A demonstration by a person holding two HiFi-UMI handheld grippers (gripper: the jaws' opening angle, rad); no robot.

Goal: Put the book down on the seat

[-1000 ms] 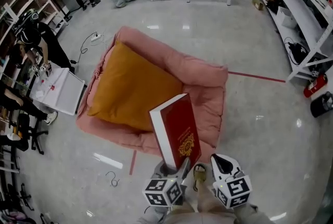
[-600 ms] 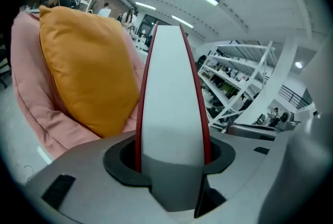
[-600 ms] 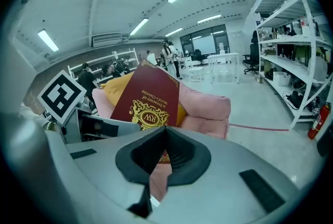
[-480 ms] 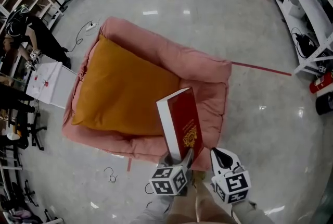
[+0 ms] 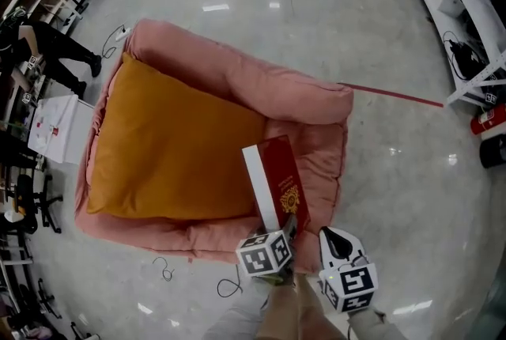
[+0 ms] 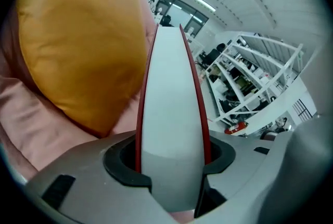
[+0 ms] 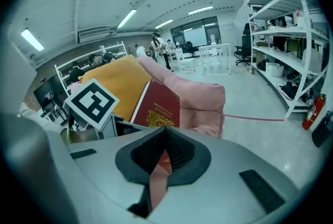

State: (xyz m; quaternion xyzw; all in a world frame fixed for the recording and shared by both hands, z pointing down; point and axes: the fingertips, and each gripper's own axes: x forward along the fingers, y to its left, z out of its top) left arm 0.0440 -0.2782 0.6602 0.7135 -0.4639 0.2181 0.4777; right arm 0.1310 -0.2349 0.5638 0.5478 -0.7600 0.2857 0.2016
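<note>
A thick red book [image 5: 278, 184] with a gold emblem and white page edges stands tilted over the front right part of the pink floor seat [image 5: 316, 105]. It is just right of the seat's orange cushion [image 5: 170, 149]. My left gripper [image 5: 286, 226] is shut on the book's lower end. In the left gripper view the book [image 6: 170, 87] fills the gap between the jaws of that gripper [image 6: 171, 152], with the cushion [image 6: 78, 46] to its left. My right gripper [image 5: 330, 237] hangs just right of the left one, shut and holding nothing. The right gripper view shows the book [image 7: 158, 106] and the seat [image 7: 197, 98] beyond the right gripper [image 7: 165, 132].
A white table [image 5: 51, 129] with people around it stands left of the seat. A thin cable [image 5: 162, 267] lies on the polished floor by the seat's front edge. A red tape line [image 5: 395, 96] runs right towards white shelving [image 5: 466, 38] and a fire extinguisher [image 5: 484, 121].
Both grippers have come down and forward with the book, which now sits lower and flatter over the seat's front right part. The seat and cushion look larger and nearer.
</note>
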